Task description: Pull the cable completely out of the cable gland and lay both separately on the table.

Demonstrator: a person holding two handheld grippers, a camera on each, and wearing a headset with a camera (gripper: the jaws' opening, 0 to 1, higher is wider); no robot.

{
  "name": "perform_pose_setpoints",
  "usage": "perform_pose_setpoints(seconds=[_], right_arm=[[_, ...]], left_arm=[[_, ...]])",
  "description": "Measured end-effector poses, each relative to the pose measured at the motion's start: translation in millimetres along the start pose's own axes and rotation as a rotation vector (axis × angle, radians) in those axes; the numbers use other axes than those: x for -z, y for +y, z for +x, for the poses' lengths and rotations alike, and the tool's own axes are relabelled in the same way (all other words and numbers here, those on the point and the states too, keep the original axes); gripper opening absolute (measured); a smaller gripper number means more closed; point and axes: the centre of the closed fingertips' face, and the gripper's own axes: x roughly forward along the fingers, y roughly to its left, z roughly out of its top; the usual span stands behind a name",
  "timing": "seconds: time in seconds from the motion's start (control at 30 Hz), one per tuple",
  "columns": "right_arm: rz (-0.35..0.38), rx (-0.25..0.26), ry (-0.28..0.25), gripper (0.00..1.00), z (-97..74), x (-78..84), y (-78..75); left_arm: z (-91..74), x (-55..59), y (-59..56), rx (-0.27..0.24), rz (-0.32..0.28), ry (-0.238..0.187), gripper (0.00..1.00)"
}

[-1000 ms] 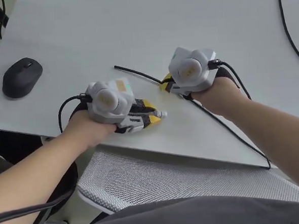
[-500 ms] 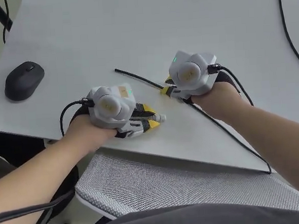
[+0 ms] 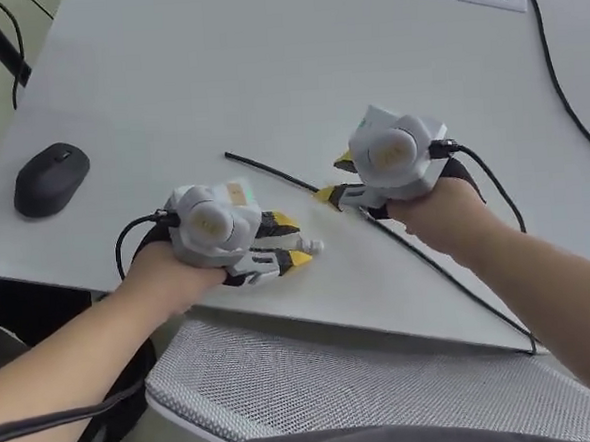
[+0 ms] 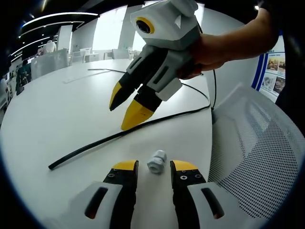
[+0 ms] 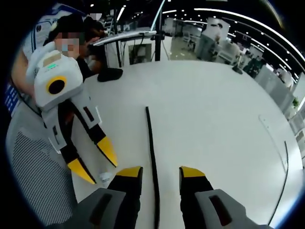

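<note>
Now, jaws spread on both, your left gripper (image 4: 155,164) frames the freed cable gland (image 4: 157,161), your right gripper (image 5: 159,171) straddles the cable (image 5: 150,143); next, lift clear.

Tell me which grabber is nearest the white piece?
The left gripper: the white cable gland lies at its tips; the right gripper straddles the black cable.

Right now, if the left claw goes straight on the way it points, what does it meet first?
The white gland, on the table just ahead of the left claw, in line with its open gap. The black cable lies beyond it, as far as depth shows.
</note>
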Motion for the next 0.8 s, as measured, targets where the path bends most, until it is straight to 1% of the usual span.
perform_pose_setpoints(seconds=[0.07, 0.13, 0.2, 0.23, 0.27, 0.3, 0.33, 0.37, 0.4, 0.47, 0.5, 0.67, 0.8], right_arm=[[0.007, 0.002, -0.018, 0.31, -6.8, -0.2, -0.9], [0.023, 0.000, -0.041, 0.33, -13.6, -1.8, -0.6], [0.059, -0.002, -0.064, 0.35, -23.2, -2.5, -0.9], [0.117, -0.008, -0.095, 0.36, -29.3, -4.9, -0.3], [0.141, -0.012, -0.115, 0.37, -34.1, -6.0, -0.5], [0.149, -0.012, -0.124, 0.38, -36.6, -6.3, -0.9], [0.163, -0.007, -0.137, 0.39, -43.7, -5.4, -2.5], [0.170, -0.004, -0.145, 0.40, -51.3, -3.6, -3.8], [0.177, -0.003, -0.152, 0.41, -56.2, -2.6, -4.2], [0.186, 0.003, -0.173, 0.44, -68.7, -0.7, -5.5], [0.190, 0.004, -0.181, 0.45, -75.9, 1.0, -5.7], [0.208, 0.014, -0.223, 0.50, -102.9, 6.4, -4.4], [0.228, 0.023, -0.254, 0.55, -122.0, 14.5, -4.8]], left_arm=[[-3.2, -3.1, 0.6, -0.014, -0.014, -0.010, 0.33], [-6.7, -6.7, -1.6, -0.016, -0.023, -0.022, 0.34], [-10.5, -11.1, -3.8, -0.019, -0.046, -0.044, 0.35], [-12.7, -11.8, -3.9, -0.026, -0.047, -0.048, 0.36], [-13.5, -12.1, -3.9, -0.030, -0.047, -0.049, 0.38], [-15.3, -12.2, -3.5, -0.040, -0.052, -0.049, 0.39], [-17.8, -13.7, -4.2, -0.044, -0.071, -0.056, 0.39], [-20.9, -16.1, -5.7, -0.047, -0.083, -0.068, 0.40], [-24.3, -18.0, -6.9, -0.053, -0.082, -0.072, 0.41], [-28.8, -19.3, -8.1, -0.055, -0.080, -0.071, 0.43], [-32.9, -20.9, -7.2, -0.063, -0.079, -0.075, 0.43], [-47.3, -30.8, -5.0, -0.091, -0.112, -0.108, 0.45], [-57.0, -34.6, -6.3, -0.115, -0.117, -0.118, 0.46]])
